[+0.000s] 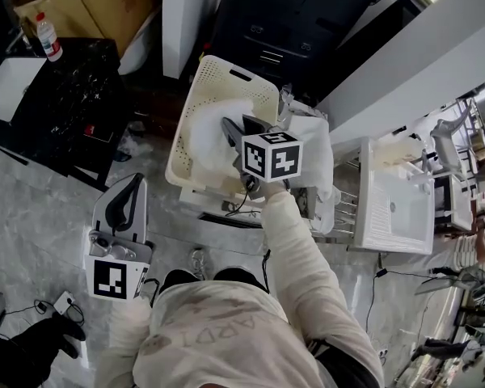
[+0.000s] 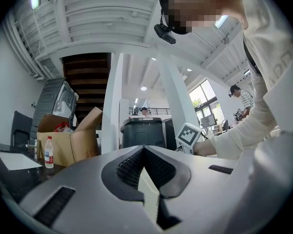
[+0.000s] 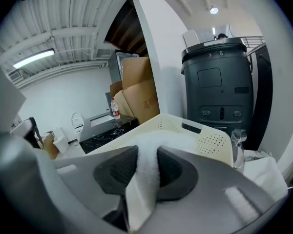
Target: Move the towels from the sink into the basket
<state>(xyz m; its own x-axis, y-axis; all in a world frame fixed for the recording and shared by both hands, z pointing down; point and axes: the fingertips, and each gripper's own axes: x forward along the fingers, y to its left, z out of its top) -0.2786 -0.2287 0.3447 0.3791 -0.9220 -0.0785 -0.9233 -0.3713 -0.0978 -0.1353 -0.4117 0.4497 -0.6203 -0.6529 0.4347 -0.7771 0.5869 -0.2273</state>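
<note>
Head view: right claw (image 1: 228,126) grips towel (image 1: 204,140); shirt (image 1: 226,342) perhaps reads "ARDT".

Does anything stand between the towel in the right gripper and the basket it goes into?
Nothing visible does. The right gripper is shut on the white towel directly over the open-topped basket; no object lies between them.

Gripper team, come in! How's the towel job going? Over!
Right gripper shut on white towel, over the basket. Left gripper shut, empty. Nothing blocking the basket.

White towel (image 1: 218,129) in jaws, over cream perf. basket (image 1: 189,107).
</note>
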